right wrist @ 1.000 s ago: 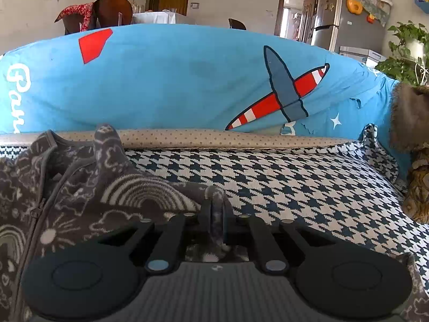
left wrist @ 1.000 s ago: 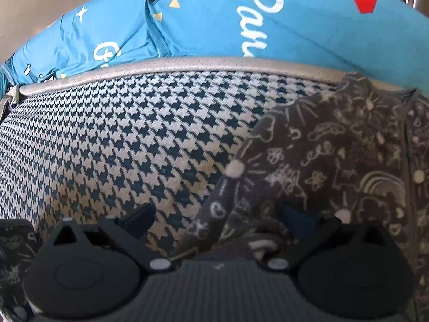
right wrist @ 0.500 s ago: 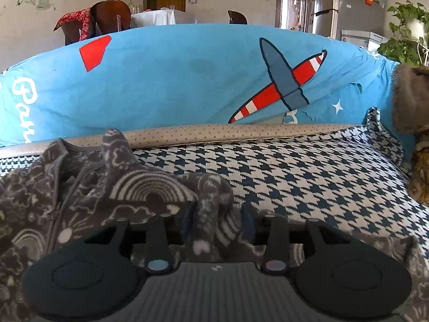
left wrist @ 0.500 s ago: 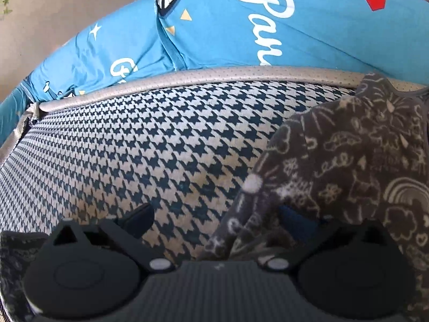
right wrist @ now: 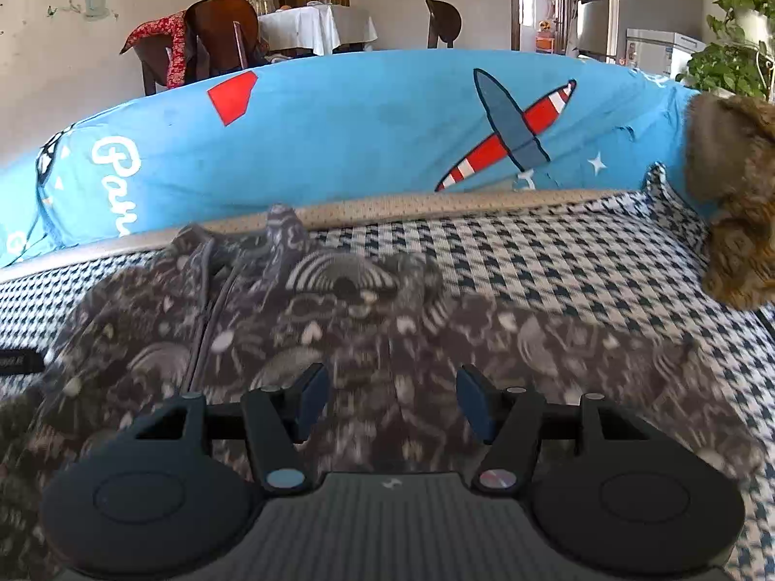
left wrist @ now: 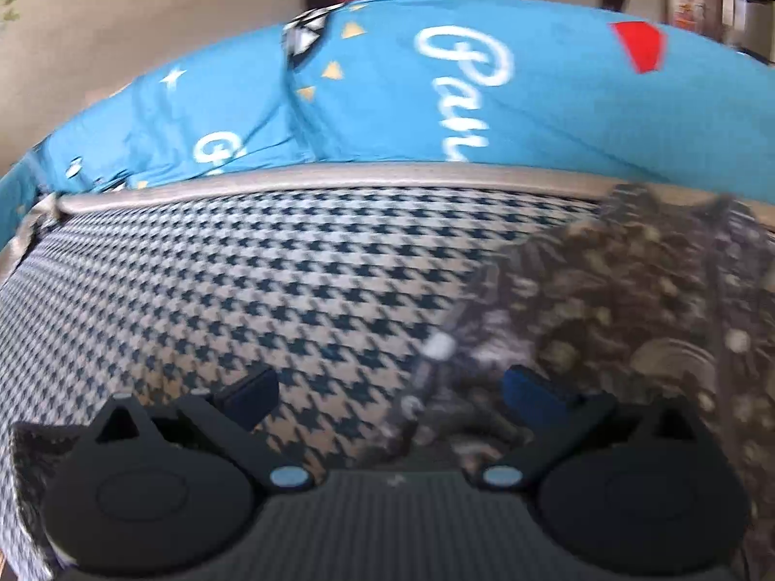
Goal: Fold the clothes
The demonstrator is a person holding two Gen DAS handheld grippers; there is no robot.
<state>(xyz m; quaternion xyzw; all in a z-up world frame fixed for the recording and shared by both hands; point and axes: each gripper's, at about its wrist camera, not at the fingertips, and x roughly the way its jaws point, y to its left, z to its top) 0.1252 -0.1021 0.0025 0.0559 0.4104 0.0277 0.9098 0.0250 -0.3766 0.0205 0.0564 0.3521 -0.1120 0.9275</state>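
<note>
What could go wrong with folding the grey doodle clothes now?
The right gripper has just been opening, nothing pinched, so the folded grey garment might flop back open. The left gripper hangs open at the garment's edge and could snag or drag it across the houndstooth cover, which would spoil the fold.

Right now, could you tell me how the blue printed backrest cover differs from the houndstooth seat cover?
The backrest cover is plain bright blue with scattered pictures, a plane and white lettering; the seat cover carries a small, dense dark-and-white houndstooth check all over. The backrest cover stands up behind; the seat cover lies flat, with the grey printed garment resting on it. Both are fabric coverings of one sofa.
</note>
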